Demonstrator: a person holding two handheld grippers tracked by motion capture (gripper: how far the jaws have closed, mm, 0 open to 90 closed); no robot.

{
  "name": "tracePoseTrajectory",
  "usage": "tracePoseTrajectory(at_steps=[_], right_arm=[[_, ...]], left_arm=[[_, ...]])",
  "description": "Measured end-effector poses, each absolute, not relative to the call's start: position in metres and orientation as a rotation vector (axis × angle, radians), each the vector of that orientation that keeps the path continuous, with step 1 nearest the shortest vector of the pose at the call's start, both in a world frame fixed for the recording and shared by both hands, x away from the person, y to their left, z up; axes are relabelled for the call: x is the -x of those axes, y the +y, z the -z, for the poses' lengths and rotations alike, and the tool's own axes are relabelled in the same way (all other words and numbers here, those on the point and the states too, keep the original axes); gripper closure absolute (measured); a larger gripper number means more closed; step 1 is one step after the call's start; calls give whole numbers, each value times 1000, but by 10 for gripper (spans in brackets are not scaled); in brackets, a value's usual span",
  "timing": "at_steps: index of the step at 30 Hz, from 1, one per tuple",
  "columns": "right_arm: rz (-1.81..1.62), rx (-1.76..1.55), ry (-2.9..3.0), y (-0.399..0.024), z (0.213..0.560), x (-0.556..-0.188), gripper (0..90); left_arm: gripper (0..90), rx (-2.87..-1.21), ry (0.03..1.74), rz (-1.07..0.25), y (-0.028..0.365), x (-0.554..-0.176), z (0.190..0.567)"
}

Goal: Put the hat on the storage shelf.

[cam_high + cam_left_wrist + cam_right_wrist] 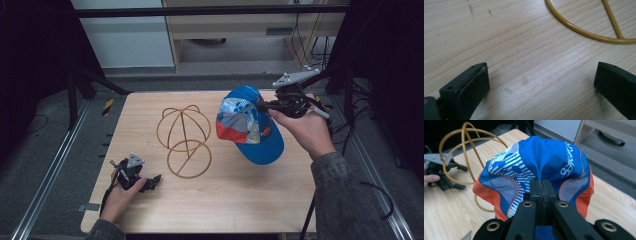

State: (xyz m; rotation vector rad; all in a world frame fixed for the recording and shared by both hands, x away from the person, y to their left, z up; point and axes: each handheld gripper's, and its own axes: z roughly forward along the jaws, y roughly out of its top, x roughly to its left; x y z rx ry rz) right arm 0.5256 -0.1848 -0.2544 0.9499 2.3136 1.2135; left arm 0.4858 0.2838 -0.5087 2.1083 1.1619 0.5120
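One cap (248, 125) is in the air over the right part of the table (240, 200), held by the right gripper (265, 106). It is blue with orange side panels and a white striped print. In the right gripper view the two black jaws are pressed tight together on a pinch of the blue cloth at the crown of the cap (536, 170), so that the fabric puckers up to the pads; the cap hangs from this one grip, clear of the wood, with its brim pointing down toward the person.

One wire stand (183, 140) sits on the table just left of the cap, apart from it. It is a golden frame with a flat ring at the foot, an upright rod and a dome of curved hoops above. The ring of the stand (586, 32) also shows in the left gripper view, beyond the jaws.

The left gripper (150, 182) rests low at the near left corner of the table in the person's left hand (120, 200). Its two jaws stand wide apart with only bare wood between them, holding nothing.

Two grippers, one cap, one stand, one table.
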Motion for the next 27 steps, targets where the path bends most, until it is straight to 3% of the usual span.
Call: tracePoseTrajectory(at_steps=[27], right_arm=[[-1364,-781,2257,-132,196,-510,900]], left_arm=[[0,-2112,1163,-510,284,-486,508]])
